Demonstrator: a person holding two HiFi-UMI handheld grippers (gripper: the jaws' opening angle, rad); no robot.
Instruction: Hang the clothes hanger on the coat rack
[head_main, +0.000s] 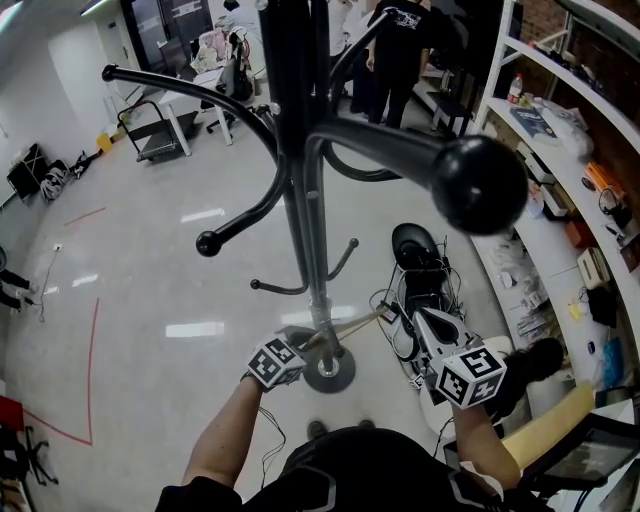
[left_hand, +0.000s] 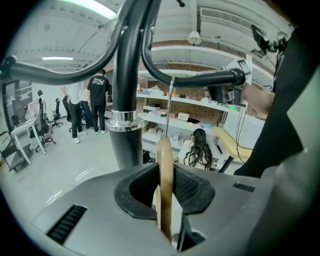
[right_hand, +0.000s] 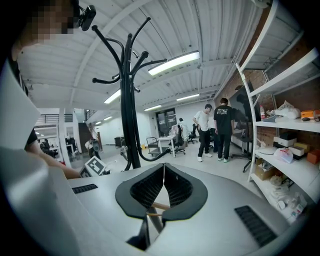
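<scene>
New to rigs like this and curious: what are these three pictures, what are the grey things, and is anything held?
A person holds a hand-held gripper in each hand. One picture comes from a head camera looking down; the other two come from cameras on the grippers. The black coat rack stands on the shiny floor. The left gripper has its jaws clamped on a wooden clothes hanger, seen edge-on. The right gripper has its jaws shut tip to tip; a sliver of wood shows behind them.

The coat rack's (head_main: 300, 150) top runs past the head view's upper edge.
</scene>
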